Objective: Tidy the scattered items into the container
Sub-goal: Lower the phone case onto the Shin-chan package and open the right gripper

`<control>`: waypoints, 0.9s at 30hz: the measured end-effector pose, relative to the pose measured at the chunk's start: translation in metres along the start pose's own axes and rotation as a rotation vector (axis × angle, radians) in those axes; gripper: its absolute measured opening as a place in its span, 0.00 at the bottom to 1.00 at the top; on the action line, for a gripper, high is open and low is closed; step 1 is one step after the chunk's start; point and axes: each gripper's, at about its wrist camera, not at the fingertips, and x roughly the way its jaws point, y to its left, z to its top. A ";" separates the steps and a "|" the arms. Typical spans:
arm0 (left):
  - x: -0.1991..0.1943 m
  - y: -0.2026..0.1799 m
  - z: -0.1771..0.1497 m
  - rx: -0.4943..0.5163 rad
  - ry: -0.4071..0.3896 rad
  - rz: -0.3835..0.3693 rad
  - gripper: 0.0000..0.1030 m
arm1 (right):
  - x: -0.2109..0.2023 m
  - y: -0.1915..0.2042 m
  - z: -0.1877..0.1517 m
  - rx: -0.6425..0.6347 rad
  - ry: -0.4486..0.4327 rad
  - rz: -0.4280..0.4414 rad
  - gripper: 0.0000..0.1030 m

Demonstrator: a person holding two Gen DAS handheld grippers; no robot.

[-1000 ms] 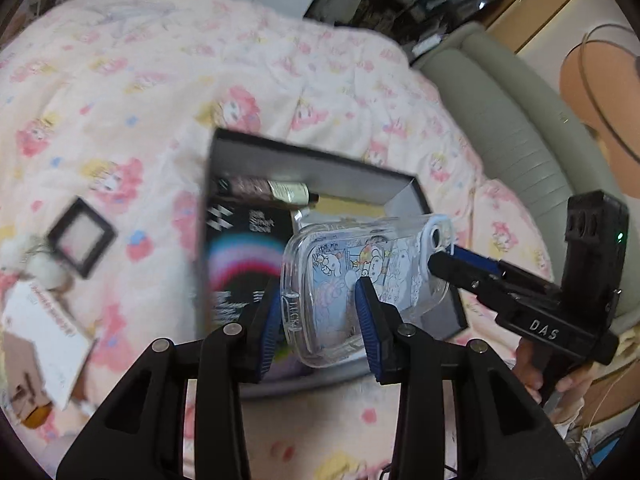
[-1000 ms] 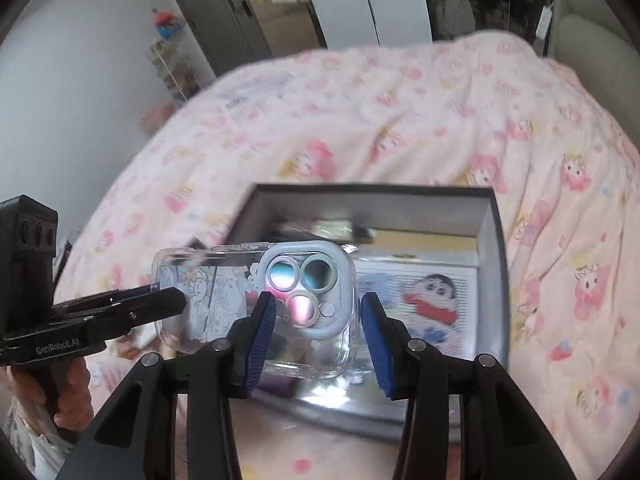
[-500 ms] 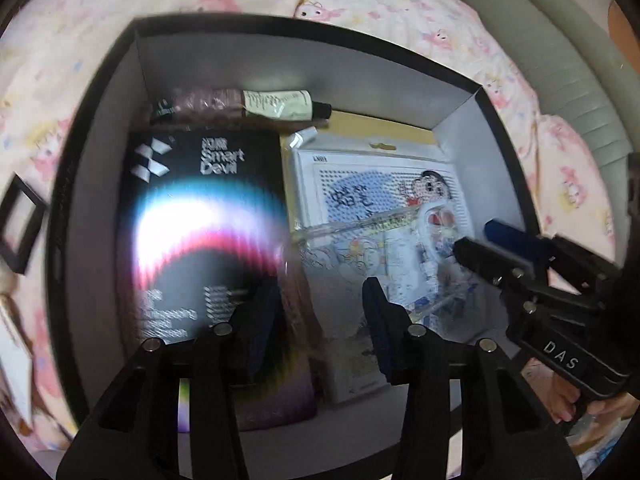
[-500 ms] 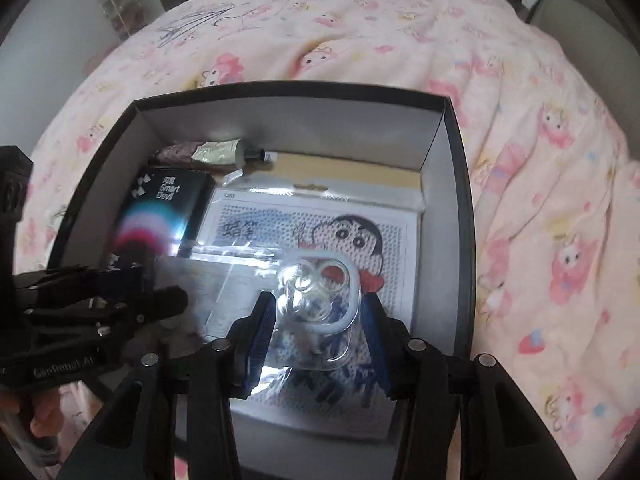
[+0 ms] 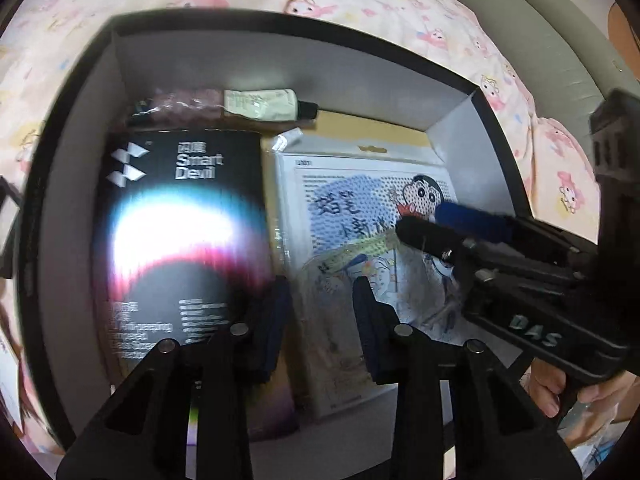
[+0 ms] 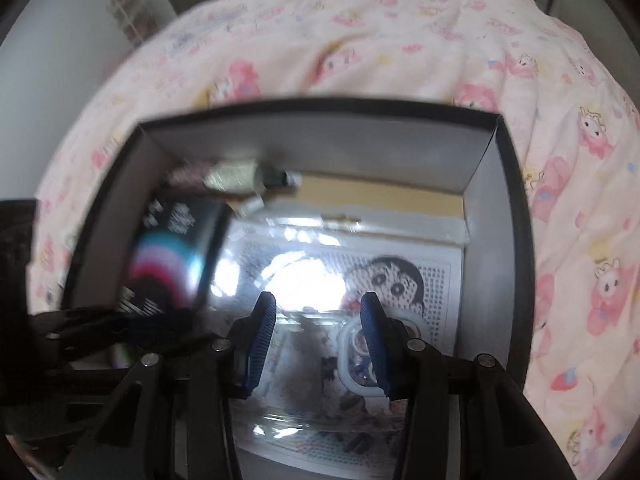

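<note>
A black box (image 5: 280, 24) with grey inner walls stands open on the pink bedspread. The clear phone case (image 5: 332, 320) with cartoon print lies low inside it, over the cartoon sheet (image 5: 360, 184). My left gripper (image 5: 322, 312) hangs over the case's near end. Its jaws are closing with the case between them, and a gap shows beside each pad. My right gripper (image 5: 416, 220) reaches in from the right. In the right wrist view the right gripper (image 6: 320, 320) stands apart above the case (image 6: 320, 384). The case's camera ring (image 6: 356, 356) sits partly behind the right finger.
Inside the box (image 6: 320, 108) lie a black "Smart Devil" package (image 5: 180, 240) on the left and a tube (image 5: 260, 106) along the far wall. A grey-green sofa (image 5: 540, 20) runs past the bed at the right. A hand (image 5: 552, 384) grips the right tool.
Both grippers came down with the phone case from above the box into it. The case now rests low on the cartoon sheet and has slid toward the right finger in the right wrist view.
</note>
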 end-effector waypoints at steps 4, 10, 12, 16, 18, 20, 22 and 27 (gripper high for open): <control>-0.011 0.004 0.005 -0.026 -0.034 0.017 0.32 | -0.003 -0.008 -0.006 0.018 0.035 -0.016 0.39; 0.007 -0.008 0.022 -0.011 -0.005 0.047 0.32 | 0.000 -0.017 -0.005 0.029 -0.003 -0.004 0.39; 0.011 -0.012 0.022 -0.002 0.020 0.042 0.31 | 0.003 -0.016 -0.006 0.026 0.041 -0.013 0.39; 0.016 -0.014 0.010 0.002 0.071 0.023 0.26 | -0.003 -0.018 -0.023 0.017 0.098 0.007 0.37; 0.014 -0.014 0.003 0.010 0.077 0.016 0.27 | -0.008 -0.018 -0.032 0.002 0.098 0.024 0.37; 0.012 -0.016 -0.003 0.019 0.089 0.015 0.27 | -0.017 -0.017 -0.037 -0.012 0.067 -0.003 0.37; 0.005 -0.014 -0.008 0.002 0.067 0.002 0.27 | -0.026 -0.019 -0.039 0.022 0.035 -0.010 0.37; -0.005 -0.011 -0.019 -0.031 0.053 -0.063 0.27 | -0.050 -0.025 -0.048 0.085 -0.025 0.046 0.37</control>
